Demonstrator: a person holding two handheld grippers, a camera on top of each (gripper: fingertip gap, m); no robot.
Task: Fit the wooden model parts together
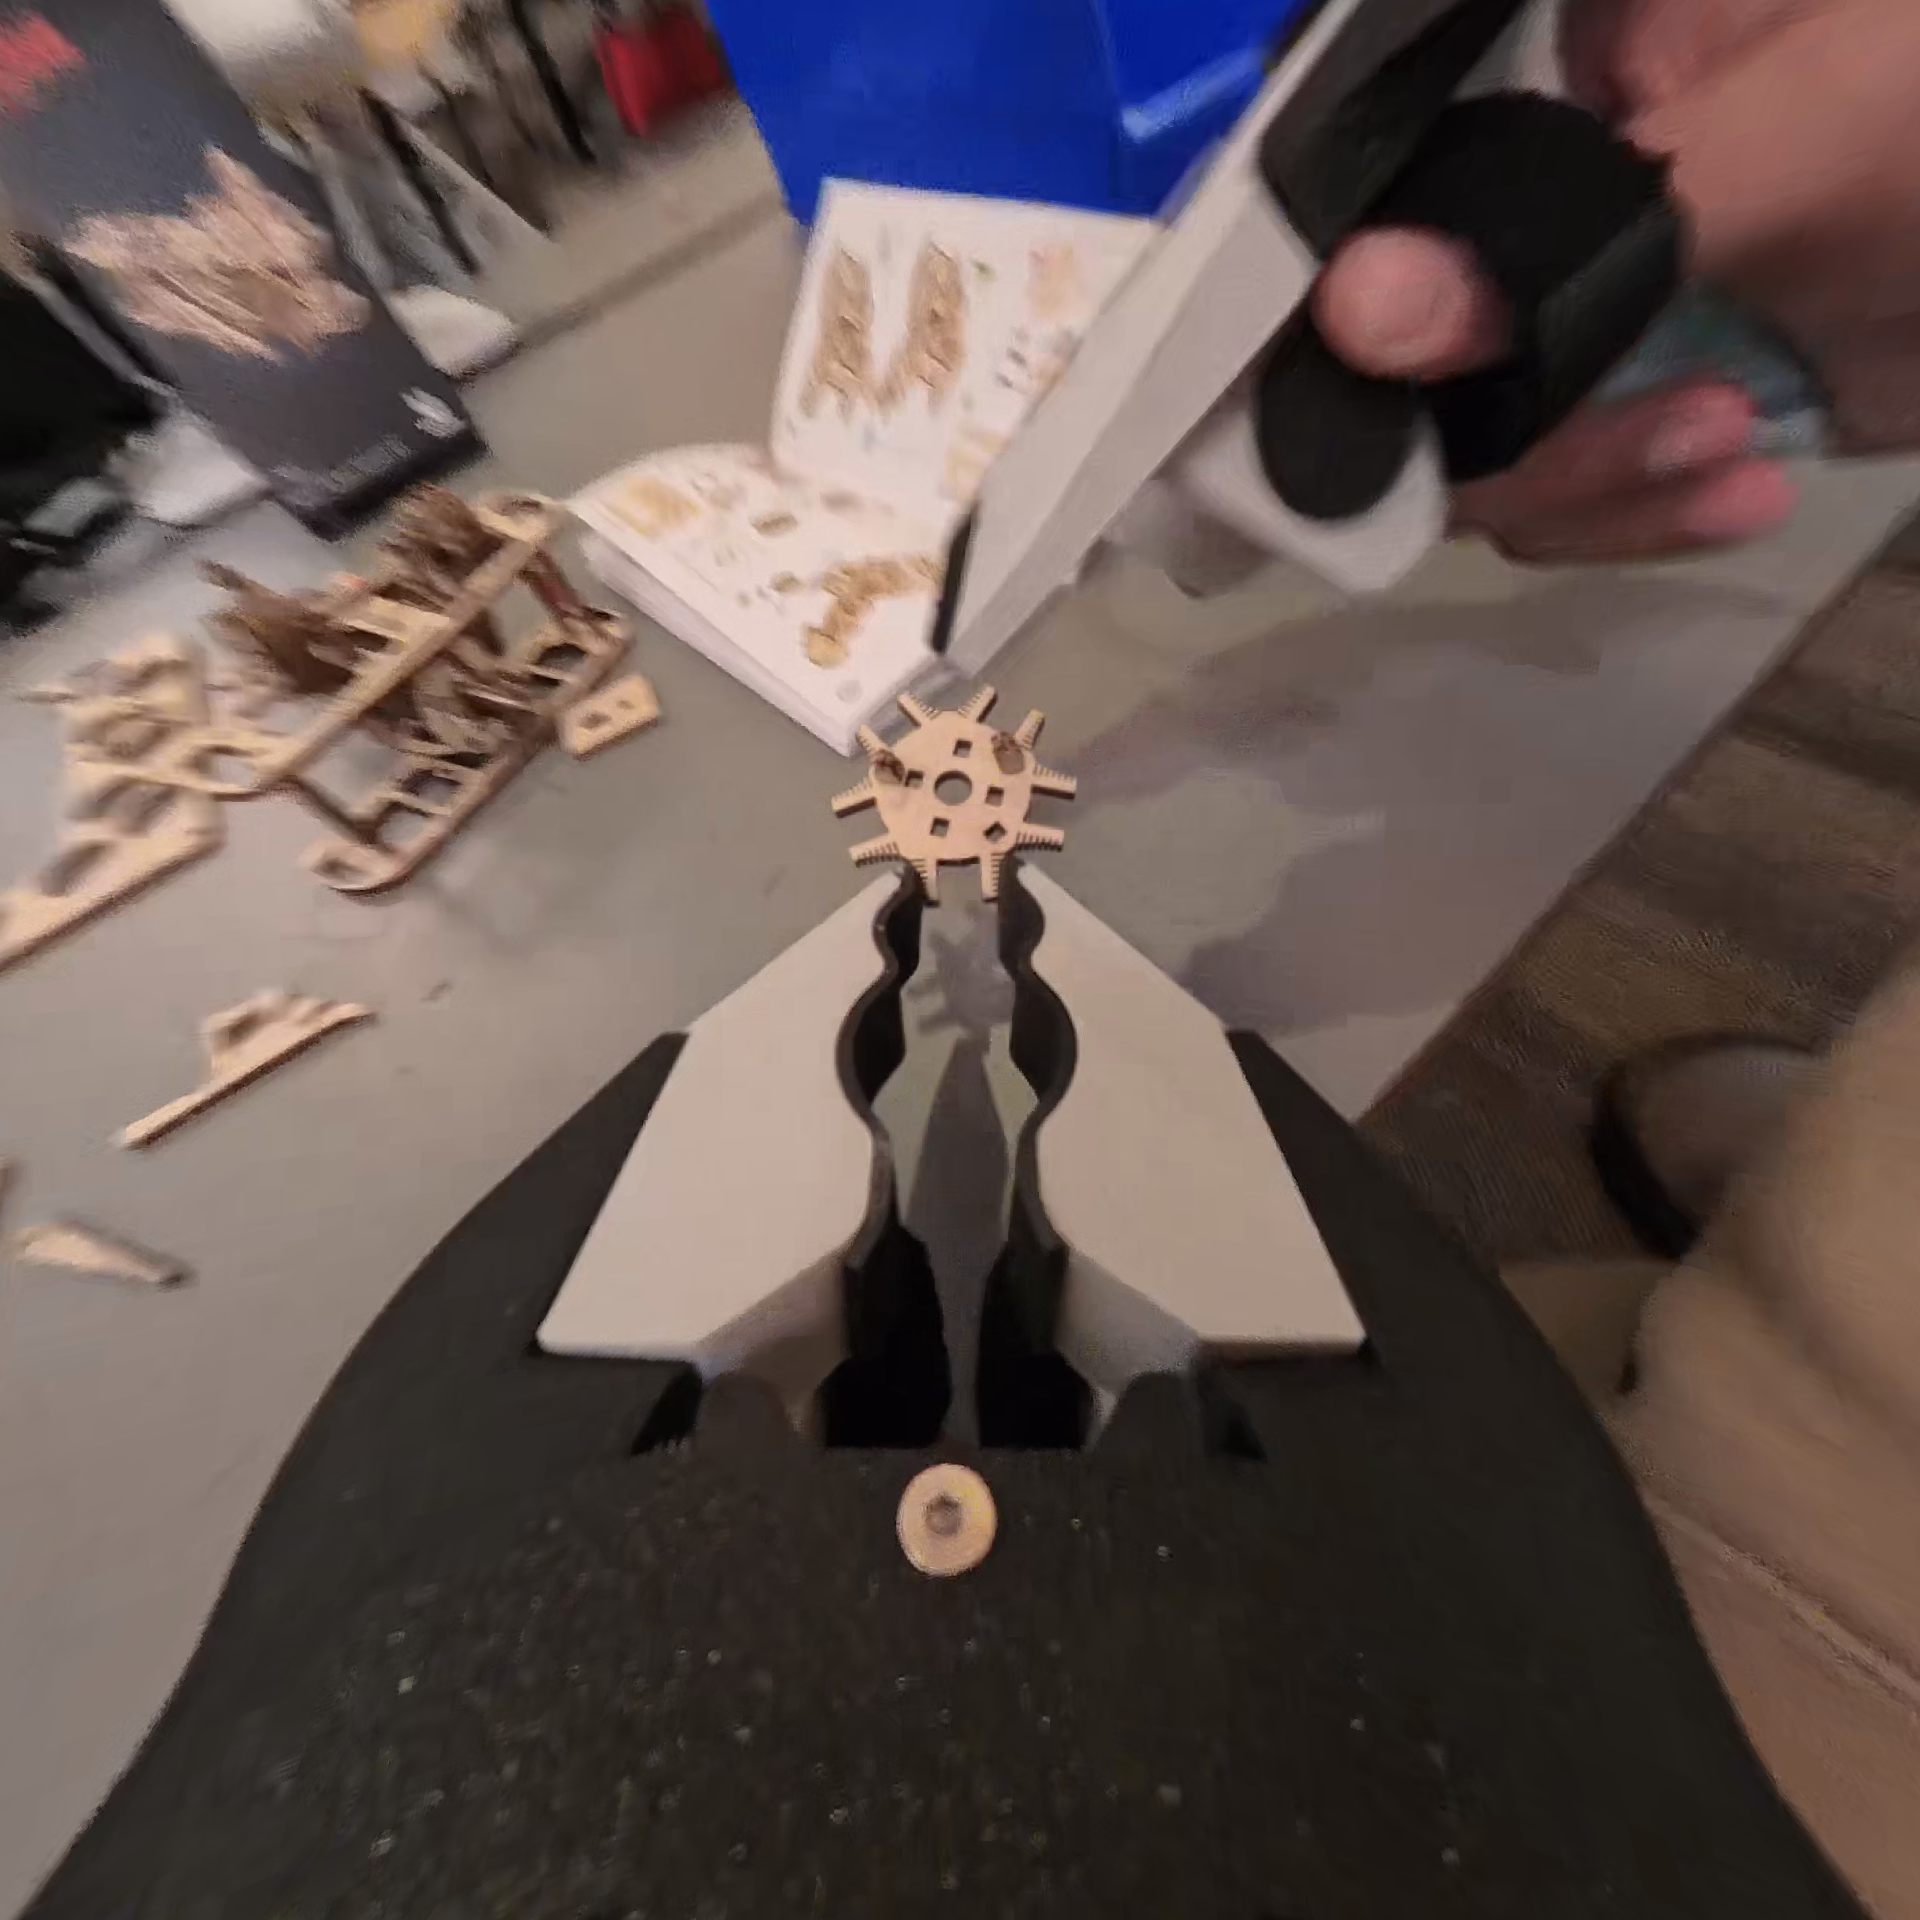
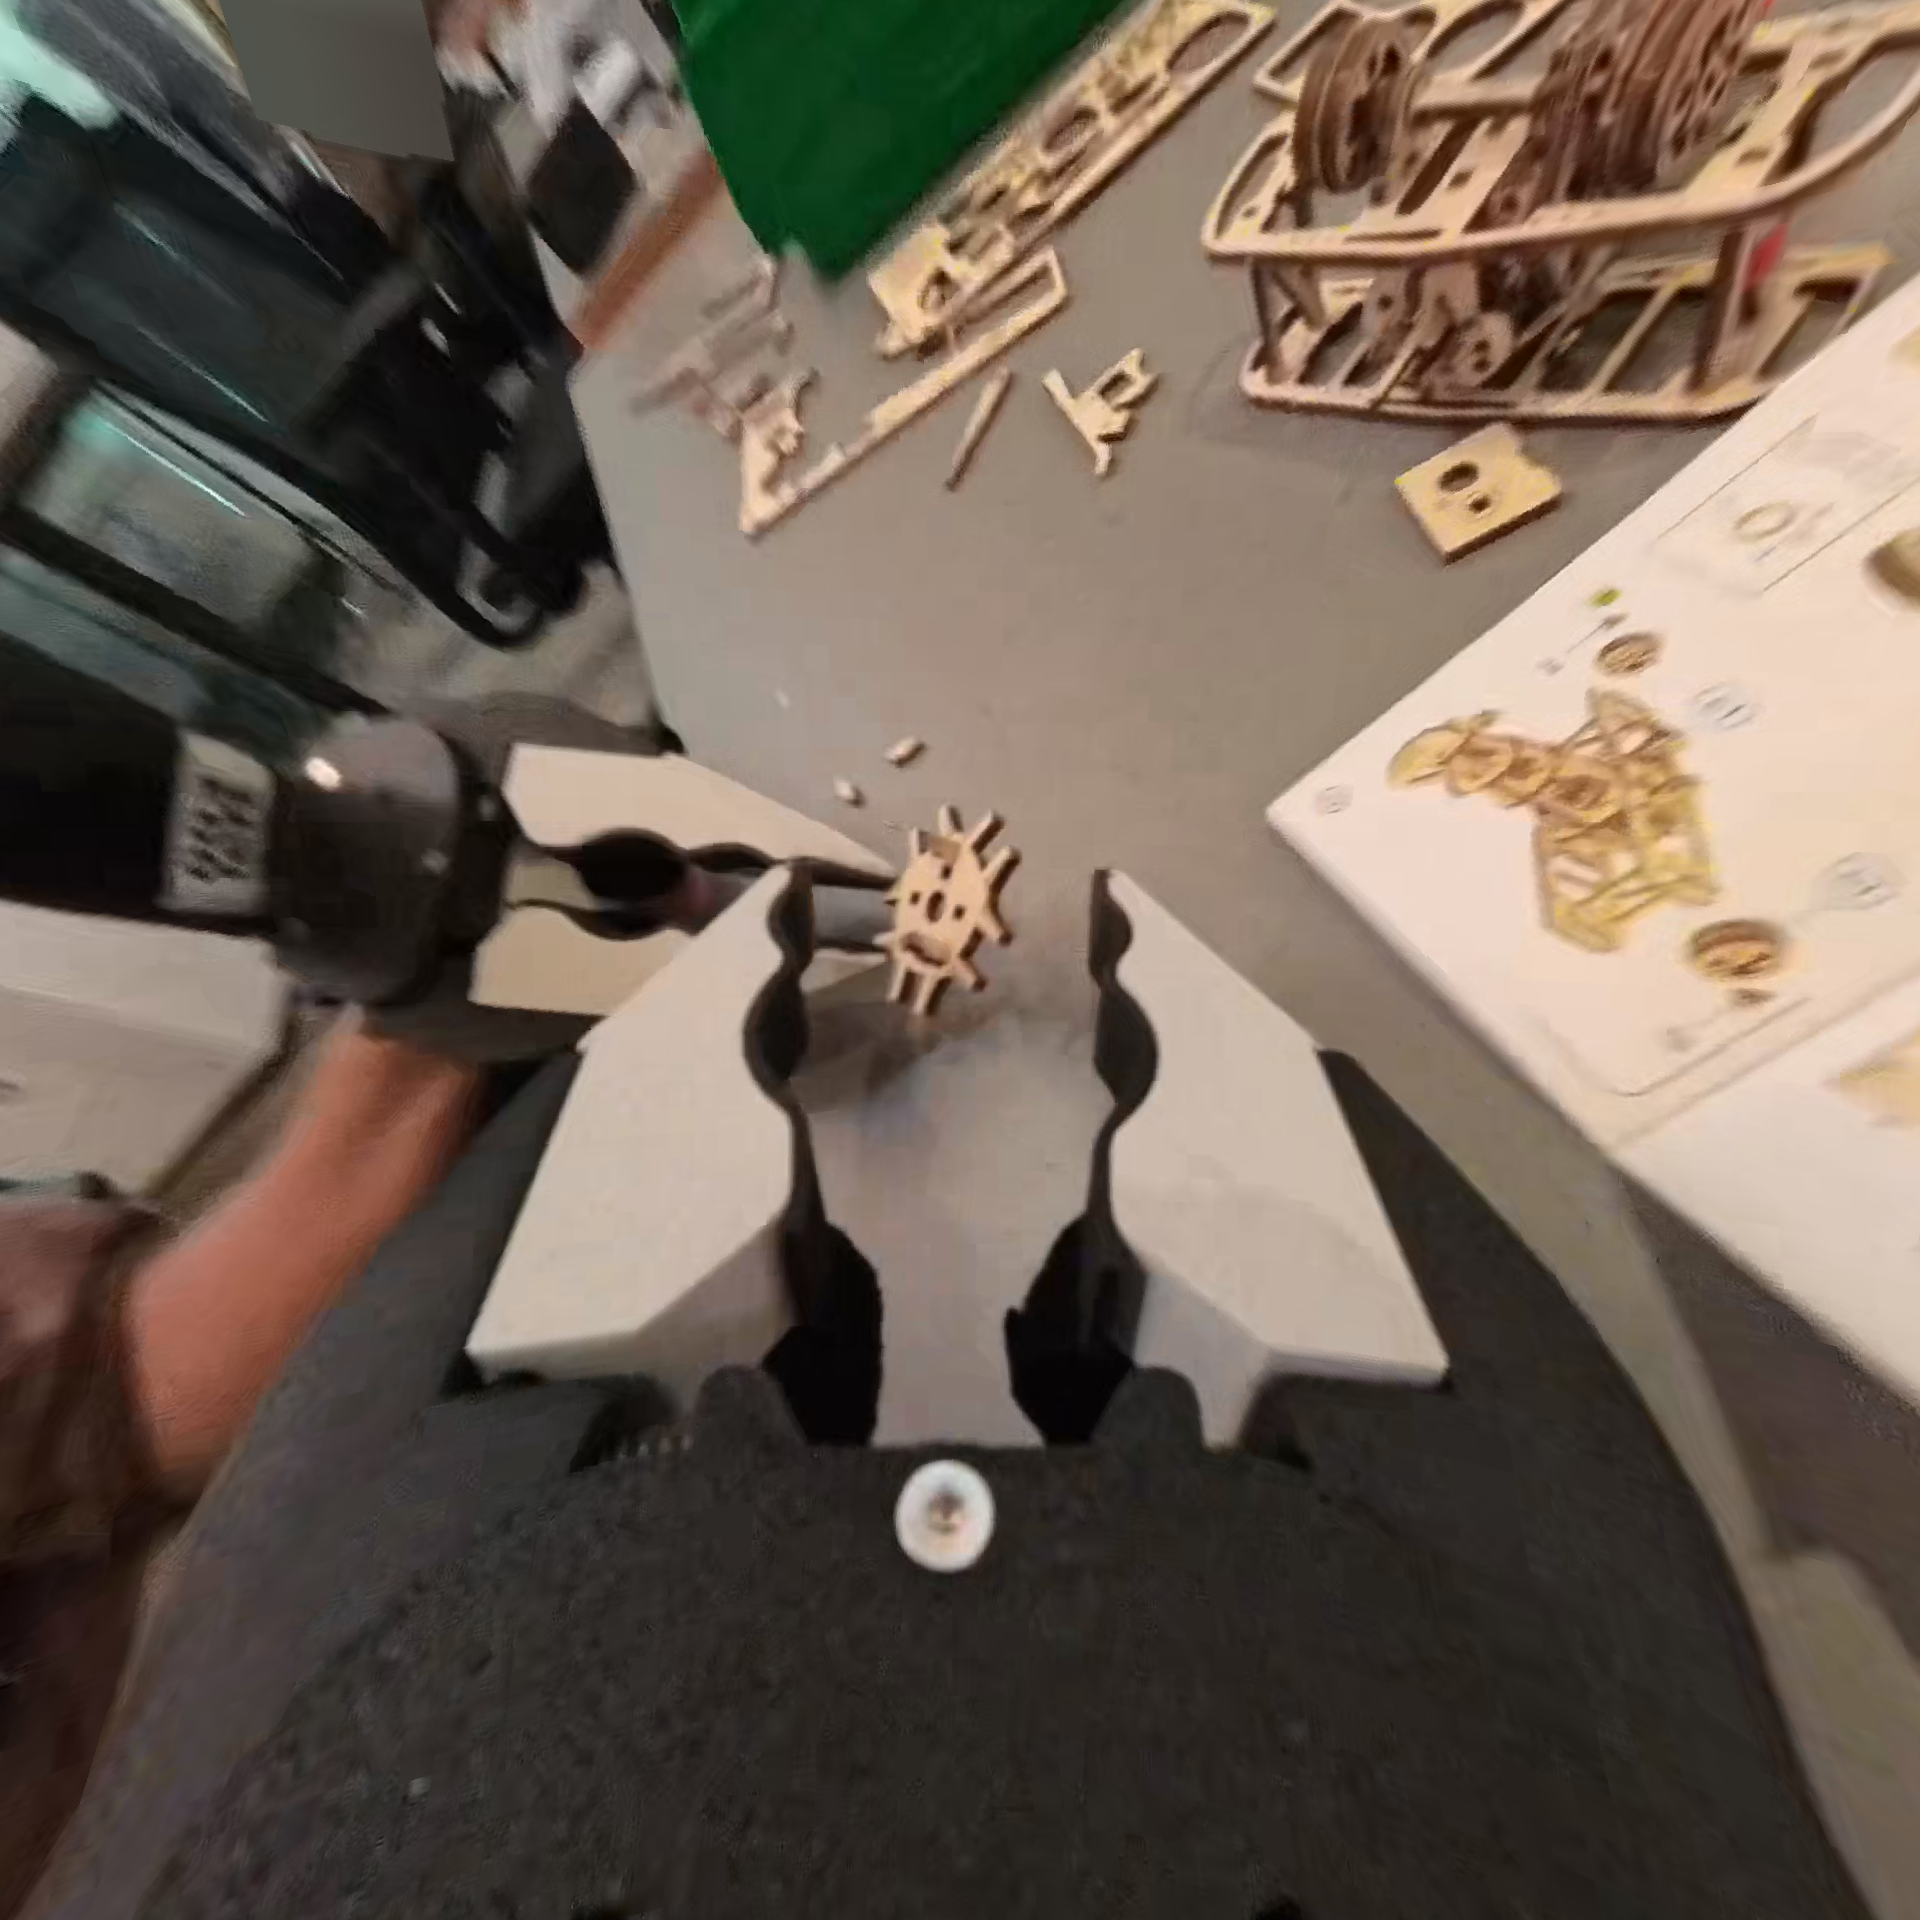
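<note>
My left gripper (image 1: 956, 883) is shut on a small wooden gear-like disc (image 1: 954, 798) with toothed spokes and holds it by its lower spokes above the grey table. In the right wrist view the same disc (image 2: 948, 914) is held by the left gripper (image 2: 883, 904), which comes in from the left. My right gripper (image 2: 951, 883) is open and empty, its fingers on either side of the disc without touching it. It also shows in the left wrist view (image 1: 951, 592), coming in from the upper right with a hand on it. A part-built wooden model (image 2: 1538, 208) stands at the far right.
An open instruction booklet (image 2: 1621, 810) lies at the right. Loose wooden parts (image 2: 914, 343) and a square plate (image 2: 1475, 488) lie on the grey table (image 2: 1039, 644). A dark box (image 1: 239, 270) and a blue bin (image 1: 966, 94) stand at the back. Small wood bits (image 2: 878, 769) lie near the disc. Tip to tip, the grippers are about 4 cm apart.
</note>
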